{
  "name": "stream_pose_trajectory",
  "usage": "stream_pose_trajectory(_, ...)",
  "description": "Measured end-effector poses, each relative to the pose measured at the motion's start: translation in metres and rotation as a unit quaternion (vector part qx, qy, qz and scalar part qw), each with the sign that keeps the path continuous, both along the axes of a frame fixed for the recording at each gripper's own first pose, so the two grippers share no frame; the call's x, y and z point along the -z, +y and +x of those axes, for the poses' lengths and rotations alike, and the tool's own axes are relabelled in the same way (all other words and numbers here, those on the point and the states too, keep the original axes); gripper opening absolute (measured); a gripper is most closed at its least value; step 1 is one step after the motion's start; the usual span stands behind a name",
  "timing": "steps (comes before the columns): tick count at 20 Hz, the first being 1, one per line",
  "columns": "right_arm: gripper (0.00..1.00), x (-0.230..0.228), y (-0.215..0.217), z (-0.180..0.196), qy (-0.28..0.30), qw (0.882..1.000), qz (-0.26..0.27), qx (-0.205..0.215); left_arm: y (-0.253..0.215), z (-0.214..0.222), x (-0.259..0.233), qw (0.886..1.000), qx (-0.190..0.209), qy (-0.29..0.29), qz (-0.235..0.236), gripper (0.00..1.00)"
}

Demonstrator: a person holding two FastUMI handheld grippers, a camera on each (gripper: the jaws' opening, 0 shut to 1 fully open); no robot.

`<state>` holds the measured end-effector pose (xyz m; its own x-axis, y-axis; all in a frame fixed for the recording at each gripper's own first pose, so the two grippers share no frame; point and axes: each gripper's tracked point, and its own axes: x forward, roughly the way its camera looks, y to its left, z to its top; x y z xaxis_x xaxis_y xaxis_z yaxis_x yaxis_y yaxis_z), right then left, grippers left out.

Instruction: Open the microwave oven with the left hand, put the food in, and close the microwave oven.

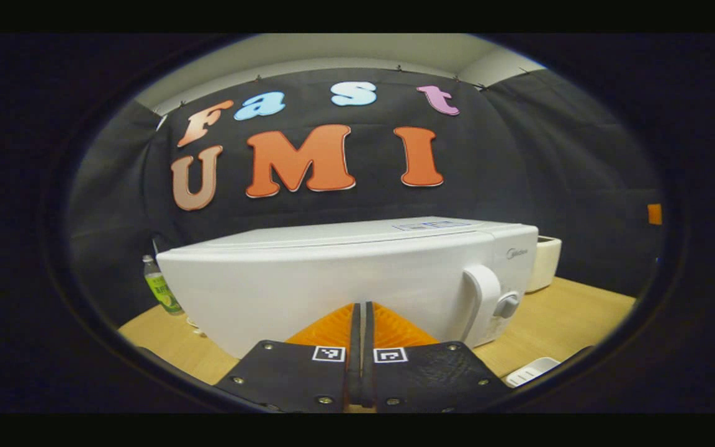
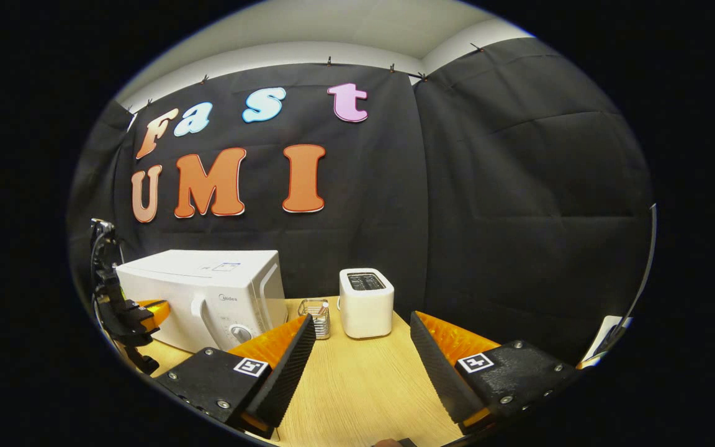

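A white microwave (image 1: 332,279) stands on the wooden table with its door closed; its vertical handle (image 1: 480,301) and a round knob (image 1: 506,305) are at the right end of the front. My left gripper (image 1: 362,308) is shut with nothing between its fingers, right in front of the door, left of the handle. In the right gripper view the microwave (image 2: 208,288) stands at the left with the left gripper (image 2: 143,316) before its door. My right gripper (image 2: 362,320) is open and empty above the table, to the right of the microwave.
A white toaster (image 2: 365,302) and a small clear holder (image 2: 317,316) stand at the back of the wooden table (image 2: 357,385). A green-labelled bottle (image 1: 162,288) stands left of the microwave. A white ridged item (image 1: 531,370) lies at the table's front right.
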<state>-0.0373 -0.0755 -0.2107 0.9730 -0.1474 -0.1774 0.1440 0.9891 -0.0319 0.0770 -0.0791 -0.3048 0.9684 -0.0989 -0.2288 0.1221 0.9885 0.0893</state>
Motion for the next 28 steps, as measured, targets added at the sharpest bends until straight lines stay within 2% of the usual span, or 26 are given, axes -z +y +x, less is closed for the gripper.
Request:
stream_pose_trajectory(1,0.95,-0.002,-0.001,0.002,0.0,1.0,-0.001,0.0,0.001,-0.007,-0.017,1.0,0.009,0.001,-0.015,0.02)
stream_pose_trajectory(3,0.95,-0.006,0.001,0.003,-0.001,1.0,0.0,-0.003,0.012,-0.024,-0.055,1.0,0.023,0.003,-0.013,0.02)
stream_pose_trajectory(7,0.95,-0.022,0.01,0.006,-0.011,1.0,0.0,-0.015,0.061,-0.049,-0.125,0.999,0.014,0.0,-0.036,0.01)
stream_pose_trajectory(11,0.95,-0.033,0.03,0.01,-0.014,0.999,0.01,-0.037,0.127,-0.072,-0.186,0.999,-0.024,-0.029,-0.025,0.02)
stream_pose_trajectory(13,0.95,-0.039,0.038,0.013,-0.016,0.999,0.011,-0.044,0.165,-0.087,-0.201,0.997,-0.066,-0.033,-0.007,0.02)
stream_pose_trajectory(15,0.95,-0.043,0.048,0.017,-0.018,0.998,0.013,-0.052,0.184,-0.097,-0.214,0.995,-0.087,-0.044,0.009,0.02)
stream_pose_trajectory(17,0.95,-0.045,0.057,0.019,-0.018,0.998,0.012,-0.059,0.196,-0.106,-0.225,0.994,-0.094,-0.059,0.0,0.04)
stream_pose_trajectory(20,0.95,-0.051,0.07,0.022,-0.018,0.997,0.011,-0.072,0.212,-0.122,-0.242,0.99,-0.105,-0.089,0.004,0.59)
stream_pose_trajectory(22,0.95,-0.056,0.077,0.024,-0.019,0.997,0.009,-0.078,0.221,-0.128,-0.254,0.988,-0.114,-0.106,0.003,0.87)
stream_pose_trajectory(28,0.95,-0.074,0.088,0.024,-0.032,0.995,0.012,-0.089,0.256,-0.144,-0.269,0.981,-0.148,-0.119,-0.034,0.88)
